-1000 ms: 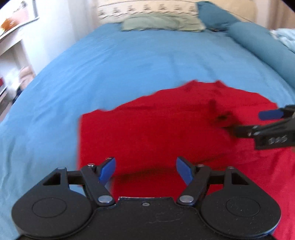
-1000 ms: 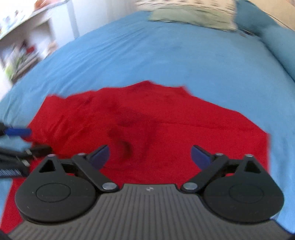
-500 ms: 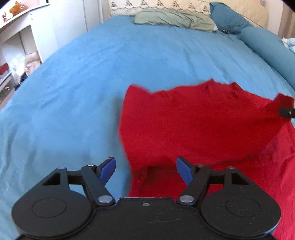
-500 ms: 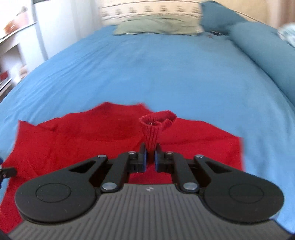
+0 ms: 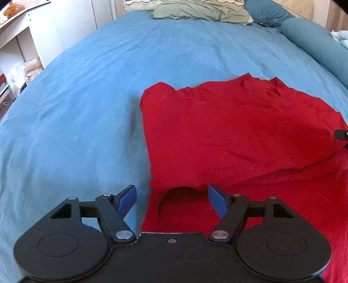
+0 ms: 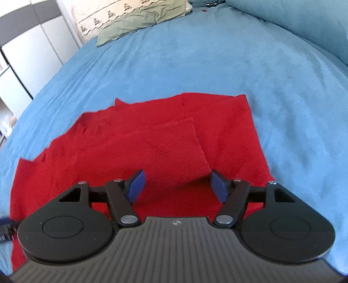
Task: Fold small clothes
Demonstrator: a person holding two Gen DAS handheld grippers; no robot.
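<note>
A red knit sweater [image 5: 239,130] lies on the blue bedspread [image 5: 87,98], its left part folded over toward the right. My left gripper [image 5: 171,200] hovers open over the sweater's near left edge, where a fold gapes; nothing is pinched between its pads. In the right wrist view the ribbed sleeve cuff [image 6: 176,152] lies flat across the sweater body [image 6: 97,156]. The jaws of my right gripper [image 6: 177,185] are opening, with the cuff's near end just ahead of the pads and free of them. A bit of the right gripper [image 5: 341,135] shows at the left wrist view's right edge.
Pillows [image 5: 200,10] and a teal bolster [image 5: 313,39] lie at the bed's head and right side. A white shelf unit [image 5: 19,43] stands left of the bed, and white cupboard doors [image 6: 32,54] are beyond it. Bare bedspread surrounds the sweater.
The sweater's left side, with its sleeve, has been folded over to the right. My right gripper shut on the cuff, carried it across, then let go and opened. The left gripper barely moved.
</note>
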